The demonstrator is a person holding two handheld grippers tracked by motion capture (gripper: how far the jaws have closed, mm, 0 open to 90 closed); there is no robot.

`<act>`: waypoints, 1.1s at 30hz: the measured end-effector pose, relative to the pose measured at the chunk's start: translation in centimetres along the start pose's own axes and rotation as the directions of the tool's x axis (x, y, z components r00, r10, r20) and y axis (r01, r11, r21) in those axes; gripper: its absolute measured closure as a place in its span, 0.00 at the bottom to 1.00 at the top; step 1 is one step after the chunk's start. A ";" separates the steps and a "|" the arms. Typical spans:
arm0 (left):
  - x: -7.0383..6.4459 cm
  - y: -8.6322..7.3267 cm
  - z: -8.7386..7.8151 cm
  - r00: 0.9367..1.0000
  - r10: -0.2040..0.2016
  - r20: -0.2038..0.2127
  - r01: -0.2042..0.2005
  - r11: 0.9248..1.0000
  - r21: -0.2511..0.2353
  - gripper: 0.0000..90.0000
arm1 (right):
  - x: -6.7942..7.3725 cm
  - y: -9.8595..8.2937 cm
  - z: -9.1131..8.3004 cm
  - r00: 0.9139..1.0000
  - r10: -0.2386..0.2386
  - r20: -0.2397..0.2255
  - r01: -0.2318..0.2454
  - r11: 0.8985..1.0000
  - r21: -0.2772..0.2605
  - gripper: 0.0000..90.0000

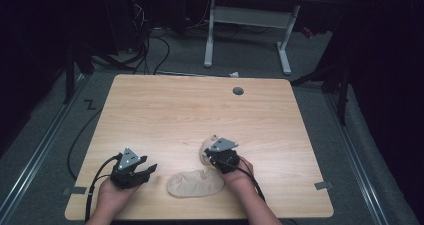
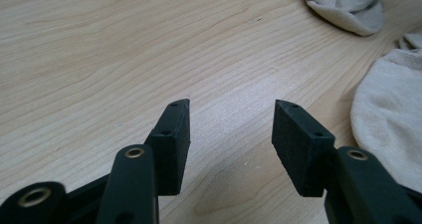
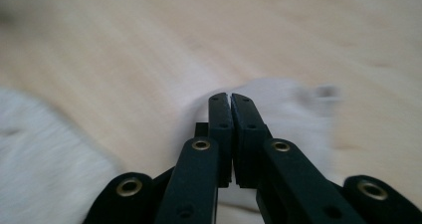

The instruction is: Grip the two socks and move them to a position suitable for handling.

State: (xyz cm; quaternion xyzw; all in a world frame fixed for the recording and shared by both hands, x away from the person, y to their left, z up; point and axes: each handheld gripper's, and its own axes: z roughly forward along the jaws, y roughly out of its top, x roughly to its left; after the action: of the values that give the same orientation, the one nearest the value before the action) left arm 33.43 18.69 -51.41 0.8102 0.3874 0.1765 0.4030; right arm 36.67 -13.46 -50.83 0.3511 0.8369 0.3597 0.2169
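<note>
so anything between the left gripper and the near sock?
Nothing visible. The left gripper is open over bare table, and the near sock lies just off to its side with only wood between. The right gripper is at the other sock.

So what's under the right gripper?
Under the right gripper lies a crumpled beige fabric sock on the light wooden table; whether the closed jaws pinch it is hidden.

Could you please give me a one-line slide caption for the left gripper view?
Open left gripper hovers over the table, two beige socks lying to its right.
</note>
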 end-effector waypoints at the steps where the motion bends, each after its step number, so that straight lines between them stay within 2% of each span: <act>1: 0.0 -0.1 0.0 1.000 -0.003 -0.001 0.003 1.000 -0.002 0.55 | -1.0 0.0 -0.4 0.999 0.019 0.047 -0.019 1.000 -0.016 0.99; 3: -0.1 -0.1 0.1 1.000 0.000 -0.004 0.000 1.000 0.004 0.55 | -2.5 -0.2 -0.5 0.993 0.047 0.104 -0.047 0.999 -0.007 0.99; 5: -0.2 -0.2 0.1 1.000 0.005 -0.004 -0.005 1.000 0.011 0.56 | -3.6 -0.6 0.0 0.991 0.071 0.113 -0.074 0.997 0.019 0.99; 8: -0.4 -0.2 0.1 1.000 0.010 -0.003 -0.009 1.000 0.009 0.56 | -4.0 -1.3 0.9 0.992 0.060 0.109 -0.069 0.994 0.081 0.99; 14: -0.6 0.2 0.5 1.000 0.015 0.013 -0.015 1.000 0.007 0.55 | -3.2 -2.0 0.5 0.994 0.041 0.099 -0.051 0.994 0.100 0.99; 19: -1.1 0.7 1.0 0.999 0.036 0.026 -0.036 0.999 0.005 0.56 | -2.1 -3.1 -1.1 0.995 0.026 0.097 -0.037 0.994 0.107 0.99; 22: -1.3 0.9 1.2 0.999 0.044 0.032 -0.044 0.999 0.008 0.55 | -2.0 -3.3 -1.6 0.994 0.021 0.111 -0.033 0.993 0.112 0.98; 24: -1.4 1.0 1.3 0.998 0.048 0.030 -0.048 0.999 0.007 0.55 | -2.1 -2.9 -2.0 0.992 0.031 0.125 -0.042 0.996 0.084 0.97; 26: -1.4 0.9 1.3 0.998 0.055 0.027 -0.056 0.998 0.015 0.55 | -1.9 -2.3 -2.3 0.991 0.045 0.123 -0.050 0.998 0.045 0.93; 28: -1.3 0.8 1.3 0.998 0.052 0.025 -0.053 0.999 0.015 0.55 | -1.3 -1.4 -2.0 0.995 0.049 0.087 -0.050 0.999 0.011 0.89; 31: -1.2 0.7 1.2 0.999 0.047 0.023 -0.048 0.999 0.016 0.55 | -0.4 -0.6 -1.0 0.997 0.033 0.064 -0.033 0.999 0.006 0.76; 33: -1.1 0.5 1.1 0.999 0.044 0.020 -0.044 0.999 0.014 0.55 | 0.2 -0.3 -0.3 0.998 0.028 0.056 -0.029 1.000 0.012 0.72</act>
State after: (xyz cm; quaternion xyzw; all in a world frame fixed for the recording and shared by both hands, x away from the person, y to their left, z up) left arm 33.66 17.10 -51.62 0.8231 0.3668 0.1747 0.3968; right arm 36.21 -13.64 -50.90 0.3741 0.8277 0.3475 0.2327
